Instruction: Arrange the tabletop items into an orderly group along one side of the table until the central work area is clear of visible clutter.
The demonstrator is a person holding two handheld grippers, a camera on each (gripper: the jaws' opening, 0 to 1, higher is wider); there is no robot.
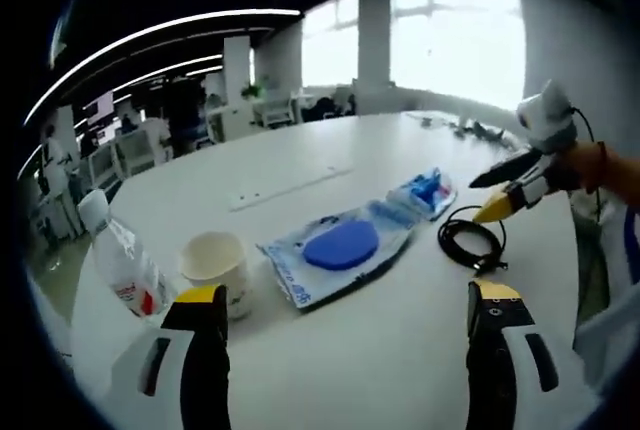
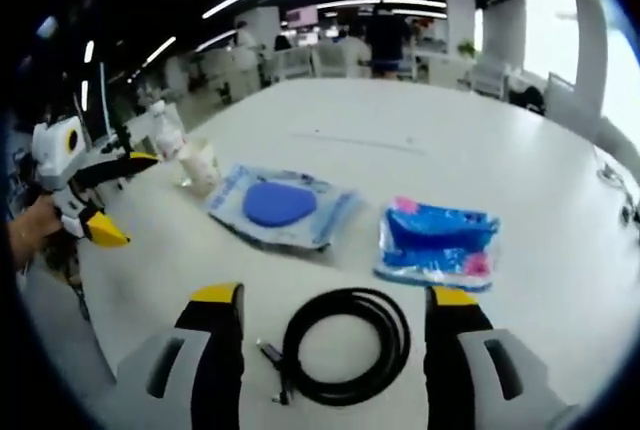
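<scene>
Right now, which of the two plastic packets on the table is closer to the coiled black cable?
The smaller packet with bright blue and pink contents; it lies just beyond the cable. The larger packet holding a round blue pad sits farther off, toward the cup.

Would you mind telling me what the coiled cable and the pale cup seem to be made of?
The coiled cable looks like black rubber or plastic sheathing, with a slight sheen on its loops. The pale cup seems to be matte cream paper or plastic; the view leaves that open.

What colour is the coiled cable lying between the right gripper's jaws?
Black; the coiled cable shows best in the right gripper view.
</scene>
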